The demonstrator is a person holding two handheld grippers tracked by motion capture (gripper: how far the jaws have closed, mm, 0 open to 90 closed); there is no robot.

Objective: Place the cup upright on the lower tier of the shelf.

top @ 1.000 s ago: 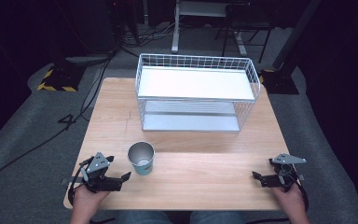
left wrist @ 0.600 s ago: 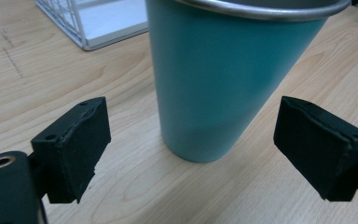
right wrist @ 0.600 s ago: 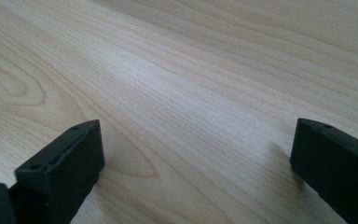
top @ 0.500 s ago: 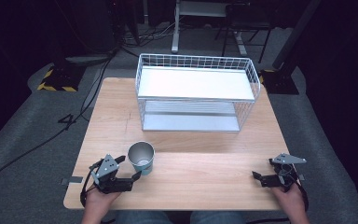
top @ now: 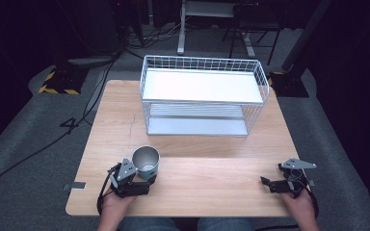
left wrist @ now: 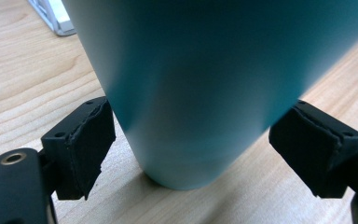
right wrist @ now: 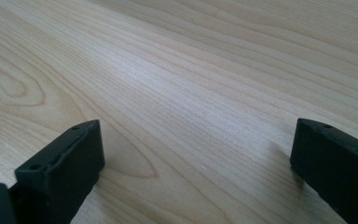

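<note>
- Left claw (top: 145, 182) slid in from the near-left edge of the surface (top: 212, 192) over the last second, now parked right at the teal cup (top: 146, 162). A second ago sat well off to the cup's left, half a second ago just beside it.
- Jaws spread wide, one either side of the cup's lower body in the left gripper view (left wrist: 200, 93). Left pad looks about touching the wall, right pad a bit off it. Nothing clamped yet, so not a grasp so far.
- Cup itself hasn't budged across the three overhead shots: upright, mouth up, on the near-left part of the surface, well in front of the white wire rack (top: 202, 98).
- Right claw (top: 271, 184) same spot as before, near-right corner, resting low over bare wood. Jaws apart with nothing between them, plain in the right gripper view (right wrist: 191, 140).
- Meaning for the job: approach looks done, next up is probably the squeeze. Looks like a pick-up of the cup, maybe headed for the rack, but that's a guess.
- Worth watching: grip sits low on a tapered wall, so could slip down or tip the cup when closing. Centring between the pads first would help.
</note>
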